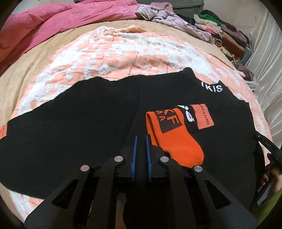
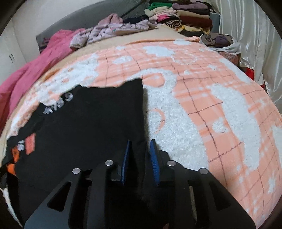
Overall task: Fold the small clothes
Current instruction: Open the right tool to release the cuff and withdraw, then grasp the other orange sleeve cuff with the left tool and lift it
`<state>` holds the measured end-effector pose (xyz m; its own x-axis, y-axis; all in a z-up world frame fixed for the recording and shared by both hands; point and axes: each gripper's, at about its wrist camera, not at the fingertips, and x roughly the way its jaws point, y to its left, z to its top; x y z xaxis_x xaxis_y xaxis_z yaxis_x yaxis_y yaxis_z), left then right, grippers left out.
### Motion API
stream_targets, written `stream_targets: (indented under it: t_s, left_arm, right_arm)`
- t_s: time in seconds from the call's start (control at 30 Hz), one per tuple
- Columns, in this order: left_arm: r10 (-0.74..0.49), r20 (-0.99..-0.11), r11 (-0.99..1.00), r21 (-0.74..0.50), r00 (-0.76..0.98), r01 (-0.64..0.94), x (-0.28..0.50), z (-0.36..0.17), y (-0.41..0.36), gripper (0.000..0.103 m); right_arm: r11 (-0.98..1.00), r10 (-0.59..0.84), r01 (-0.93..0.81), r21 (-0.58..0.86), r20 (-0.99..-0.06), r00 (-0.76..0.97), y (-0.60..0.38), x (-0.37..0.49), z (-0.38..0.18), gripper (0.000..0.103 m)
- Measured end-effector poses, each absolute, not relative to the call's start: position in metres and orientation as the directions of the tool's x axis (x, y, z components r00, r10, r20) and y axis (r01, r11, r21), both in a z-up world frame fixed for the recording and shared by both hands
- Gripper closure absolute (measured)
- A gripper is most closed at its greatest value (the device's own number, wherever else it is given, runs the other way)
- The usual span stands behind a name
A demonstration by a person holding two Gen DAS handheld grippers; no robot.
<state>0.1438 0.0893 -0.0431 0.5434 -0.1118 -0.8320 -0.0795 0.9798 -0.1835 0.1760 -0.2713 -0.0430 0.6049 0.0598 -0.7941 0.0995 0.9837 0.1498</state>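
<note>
The black garment (image 1: 74,126) lies spread flat on the peach-and-white blanket (image 1: 123,52), directly under and ahead of both grippers. The left gripper (image 1: 141,139) has its blue pads pressed nearly together, pinching a fold of the black cloth near the near edge; just to its right lies an orange ribbed cuff (image 1: 174,141), with an orange patch (image 1: 202,117) beyond that. The right gripper (image 2: 140,142) sits at the garment's right edge, its pads narrowly apart with black cloth between them; whether they press on it cannot be told. A clothes pile (image 2: 185,15) sits far ahead.
</note>
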Motion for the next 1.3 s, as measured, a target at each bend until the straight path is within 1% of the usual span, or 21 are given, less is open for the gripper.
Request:
stream_targets:
  t_s: [0.03, 0.07, 0.1, 0.17, 0.2, 0.27, 0.33, 0.37, 0.4, 0.47, 0.5, 0.53, 0.63, 0.67, 0.7, 0.83, 0.93, 1.3]
  left_arm:
    - [-0.109, -0.829, 0.981, -0.18, 0.549, -0.078, 0.142, -0.04, 0.09, 0.097]
    - [-0.106, -0.825, 0.981, -0.178, 0.556, -0.077, 0.14, -0.037, 0.091, 0.093]
    - [-0.105, -0.823, 0.981, -0.177, 0.559, -0.076, 0.14, -0.035, 0.091, 0.09]
    - [-0.102, -0.816, 0.983, -0.171, 0.568, -0.07, 0.137, -0.028, 0.092, 0.081]
    - [-0.099, -0.814, 0.984, -0.167, 0.572, -0.068, 0.135, -0.025, 0.092, 0.079]
    - [-0.093, -0.808, 0.985, -0.16, 0.582, -0.066, 0.132, -0.019, 0.094, 0.07]
    - [-0.088, -0.802, 0.985, -0.157, 0.591, -0.067, 0.127, -0.013, 0.096, 0.066]
    - [-0.085, -0.8, 0.985, -0.156, 0.594, -0.068, 0.125, -0.011, 0.098, 0.064]
    - [-0.083, -0.799, 0.985, -0.155, 0.596, -0.071, 0.123, -0.009, 0.099, 0.062]
    - [-0.075, -0.79, 0.985, -0.152, 0.609, -0.077, 0.117, -0.004, 0.104, 0.053]
    - [-0.072, -0.787, 0.985, -0.152, 0.613, -0.08, 0.115, -0.002, 0.106, 0.05]
    - [-0.069, -0.784, 0.985, -0.151, 0.617, -0.082, 0.112, -0.001, 0.108, 0.045]
    - [-0.05, -0.772, 0.983, -0.149, 0.634, -0.104, 0.105, 0.005, 0.118, 0.035]
    - [-0.044, -0.769, 0.982, -0.149, 0.638, -0.112, 0.102, 0.006, 0.121, 0.031]
    - [-0.039, -0.768, 0.981, -0.15, 0.64, -0.121, 0.1, 0.008, 0.124, 0.028]
    - [-0.004, -0.76, 0.978, -0.137, 0.65, -0.155, 0.091, 0.011, 0.138, 0.018]
    - [-0.002, -0.764, 0.973, -0.149, 0.646, -0.173, 0.084, 0.012, 0.15, 0.015]
    - [0.087, -0.762, 0.957, -0.116, 0.641, -0.267, 0.057, 0.009, 0.19, 0.015]
  right_arm:
    - [0.983, 0.071, 0.091, 0.16, -0.785, 0.616, -0.27, 0.173, -0.039, 0.075]
    - [0.984, 0.08, 0.077, 0.163, -0.776, 0.625, -0.268, 0.169, -0.033, 0.072]
    - [0.984, 0.086, 0.067, 0.165, -0.771, 0.631, -0.265, 0.166, -0.028, 0.064]
    - [0.983, 0.119, 0.029, 0.183, -0.748, 0.653, -0.259, 0.159, -0.017, 0.057]
    - [0.983, 0.129, 0.013, 0.184, -0.74, 0.659, -0.255, 0.156, -0.012, 0.054]
    - [0.981, 0.156, -0.021, 0.192, -0.724, 0.672, -0.244, 0.151, -0.002, 0.049]
    - [0.979, 0.176, -0.044, 0.201, -0.711, 0.681, -0.237, 0.148, 0.005, 0.043]
    - [0.978, 0.185, -0.056, 0.202, -0.705, 0.685, -0.231, 0.146, 0.009, 0.038]
    - [0.976, 0.196, -0.068, 0.207, -0.701, 0.686, -0.227, 0.144, 0.012, 0.036]
    - [0.969, 0.233, -0.104, 0.224, -0.69, 0.685, -0.215, 0.14, 0.018, 0.031]
    - [0.967, 0.244, -0.114, 0.229, -0.686, 0.685, -0.212, 0.138, 0.02, 0.025]
    - [0.966, 0.25, -0.125, 0.228, -0.681, 0.688, -0.207, 0.135, 0.022, 0.021]
    - [0.958, 0.284, -0.172, 0.231, -0.665, 0.691, -0.191, 0.128, 0.031, 0.019]
    - [0.956, 0.292, -0.183, 0.231, -0.663, 0.69, -0.184, 0.126, 0.034, 0.013]
    - [0.954, 0.298, -0.193, 0.229, -0.659, 0.69, -0.179, 0.125, 0.036, 0.009]
    - [0.944, 0.33, -0.252, 0.214, -0.645, 0.689, -0.155, 0.118, 0.044, 0.007]
    - [0.932, 0.359, -0.295, 0.209, -0.64, 0.68, -0.136, 0.114, 0.048, 0.007]
    - [0.897, 0.422, -0.399, 0.192, -0.643, 0.639, -0.085, 0.101, 0.052, 0.006]
